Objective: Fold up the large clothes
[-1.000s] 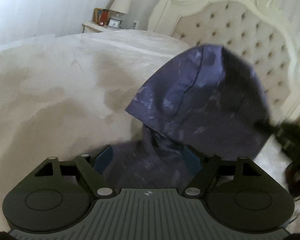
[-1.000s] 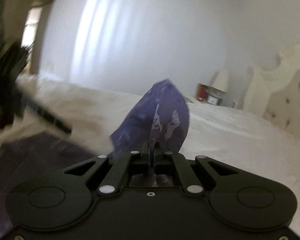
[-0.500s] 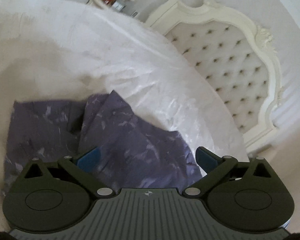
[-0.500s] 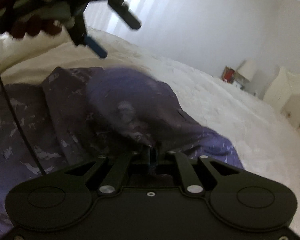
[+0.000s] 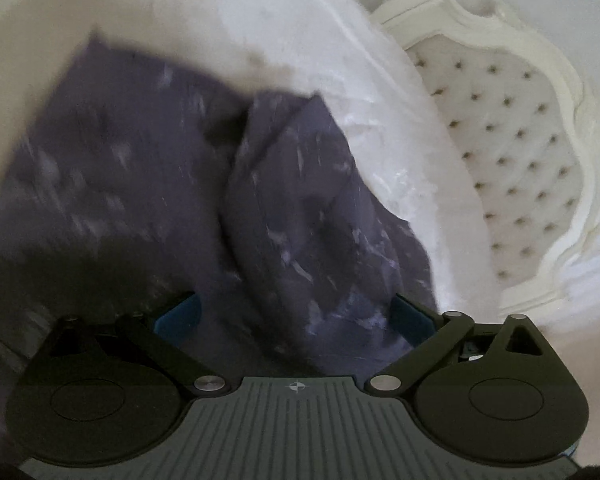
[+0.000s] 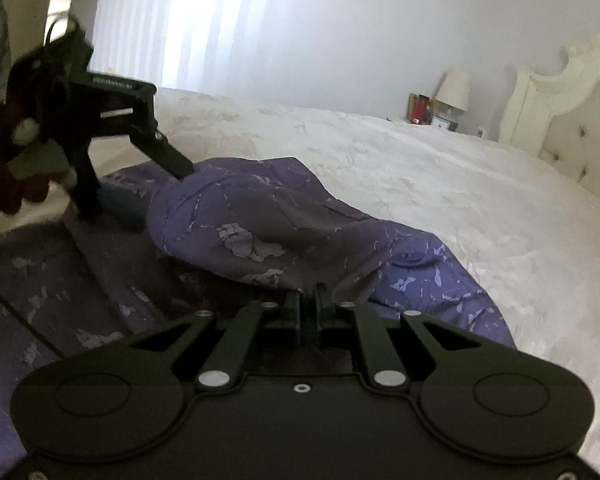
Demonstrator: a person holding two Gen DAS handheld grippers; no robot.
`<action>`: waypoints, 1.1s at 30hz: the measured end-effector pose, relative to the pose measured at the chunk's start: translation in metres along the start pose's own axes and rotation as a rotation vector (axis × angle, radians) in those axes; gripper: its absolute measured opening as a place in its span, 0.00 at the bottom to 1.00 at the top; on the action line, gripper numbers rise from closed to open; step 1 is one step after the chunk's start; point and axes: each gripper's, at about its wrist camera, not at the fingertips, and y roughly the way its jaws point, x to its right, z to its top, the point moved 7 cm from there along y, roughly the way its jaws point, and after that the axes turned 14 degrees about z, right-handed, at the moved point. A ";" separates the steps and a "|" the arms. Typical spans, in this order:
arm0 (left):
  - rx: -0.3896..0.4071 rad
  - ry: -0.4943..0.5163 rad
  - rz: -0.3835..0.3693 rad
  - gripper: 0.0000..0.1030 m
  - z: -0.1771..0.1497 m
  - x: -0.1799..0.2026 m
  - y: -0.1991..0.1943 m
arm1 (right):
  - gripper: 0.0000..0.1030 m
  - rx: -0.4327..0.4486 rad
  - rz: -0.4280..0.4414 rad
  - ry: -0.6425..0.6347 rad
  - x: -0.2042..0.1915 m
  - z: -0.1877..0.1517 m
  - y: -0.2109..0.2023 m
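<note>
Garment: a purple garment (image 6: 260,220) with pale marks lies on the bed (image 6: 420,168), bunched in a mound near the right gripper, the rest spread flat to the left.
Left gripper: the left gripper (image 5: 296,316) is spread wide, blue pads (image 5: 180,316) on either side of a fold of the cloth, not pressing it; its jaws have just been opening. In the right view it hangs at far left over the flat part of the cloth, a hand (image 6: 8,160) around it.
Right gripper: the right gripper (image 6: 309,300) is nearly closed, with a narrow gap; its jaws have just been opening. Cloth lies at the tips; whether any is still pinched I cannot tell.
Bed: white cover, tufted headboard (image 5: 512,152) at the far right.
Nightstand: lamp (image 6: 454,90) and small items beside the headboard.
</note>
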 end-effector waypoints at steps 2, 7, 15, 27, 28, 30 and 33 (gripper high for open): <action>-0.030 -0.055 -0.031 0.62 0.001 0.000 0.007 | 0.18 0.005 0.001 0.043 0.002 0.001 -0.005; 0.016 -0.025 -0.052 0.14 0.005 0.012 -0.001 | 0.83 0.029 0.091 0.328 0.021 -0.006 -0.025; 0.052 0.021 -0.138 0.13 0.016 0.055 -0.024 | 0.92 0.177 0.466 0.999 0.043 -0.021 -0.016; 0.078 0.079 -0.200 0.13 0.008 0.066 -0.042 | 0.88 0.410 0.362 1.365 0.128 -0.009 0.028; 0.080 0.094 -0.202 0.13 0.005 0.069 -0.041 | 0.86 0.436 0.329 1.311 0.135 0.001 0.020; 0.093 0.146 -0.189 0.13 -0.006 0.069 -0.040 | 0.86 0.467 0.280 1.184 0.141 0.021 0.003; 0.103 0.240 -0.116 0.14 -0.027 0.058 -0.030 | 0.86 0.423 0.226 1.053 0.134 0.029 -0.011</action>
